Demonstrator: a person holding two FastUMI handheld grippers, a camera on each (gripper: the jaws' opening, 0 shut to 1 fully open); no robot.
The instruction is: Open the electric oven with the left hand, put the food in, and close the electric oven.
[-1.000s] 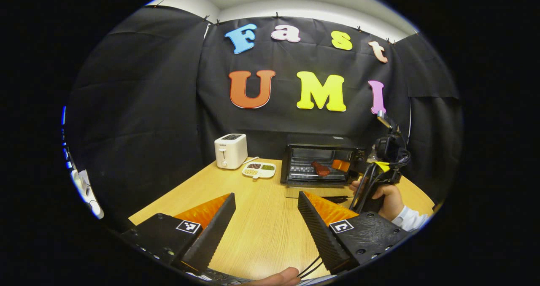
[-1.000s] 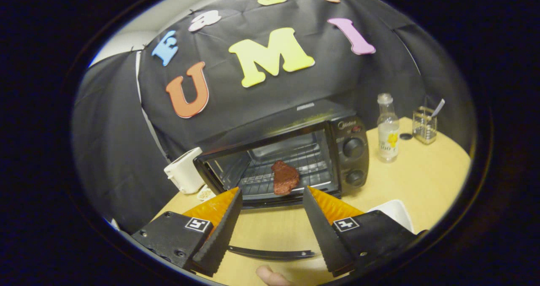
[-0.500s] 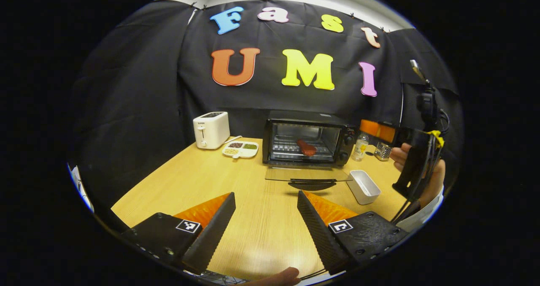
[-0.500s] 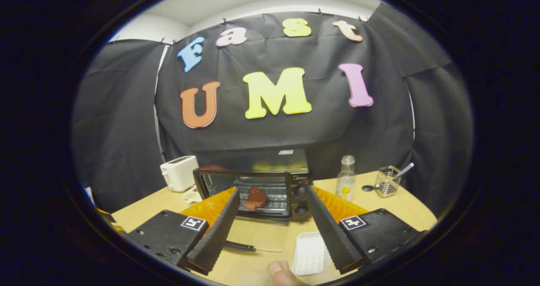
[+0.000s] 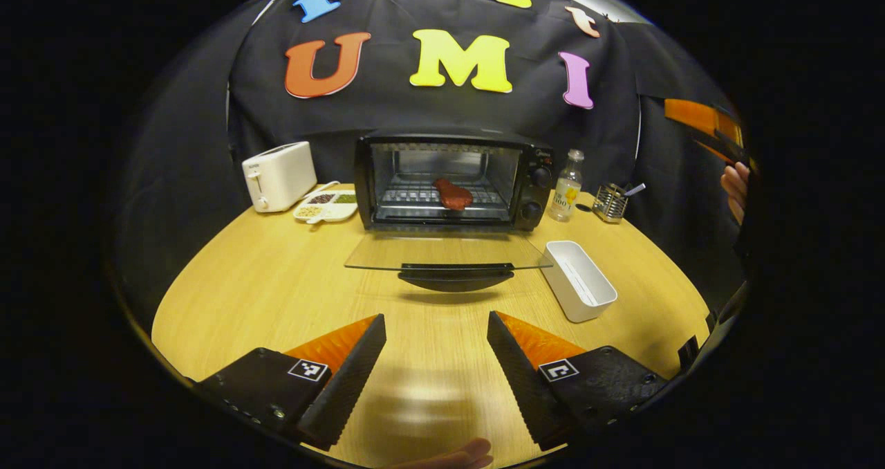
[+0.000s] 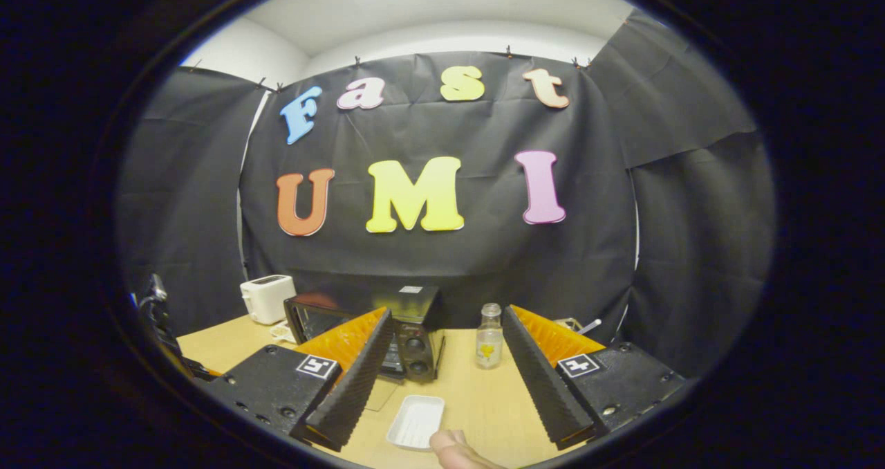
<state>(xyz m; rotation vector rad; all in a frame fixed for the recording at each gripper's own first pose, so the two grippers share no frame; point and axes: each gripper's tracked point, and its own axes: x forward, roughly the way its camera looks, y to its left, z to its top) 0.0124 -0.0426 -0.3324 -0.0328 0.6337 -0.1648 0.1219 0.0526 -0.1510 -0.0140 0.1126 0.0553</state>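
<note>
- Left tongs (image 5: 435, 369) spread apart, gripping nothing, above the round wooden surface (image 5: 276, 289), in front of the black electric oven (image 5: 453, 178).
- Right tongs (image 6: 442, 379) likewise spread apart and empty, raised well back from the oven.
- Oven's glass door (image 5: 446, 254) folded down flat.
- Reddish-brown piece of food (image 5: 453, 194) on the oven's wire rack.
- White rectangular tray (image 5: 579, 280) just right of the door.

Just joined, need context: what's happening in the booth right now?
A person holds tongs in each hand. The food lies on the rack inside the electric oven, whose glass door hangs open over the table. Left tongs and right tongs are both open, empty, away from the oven. Closing remains.
</note>
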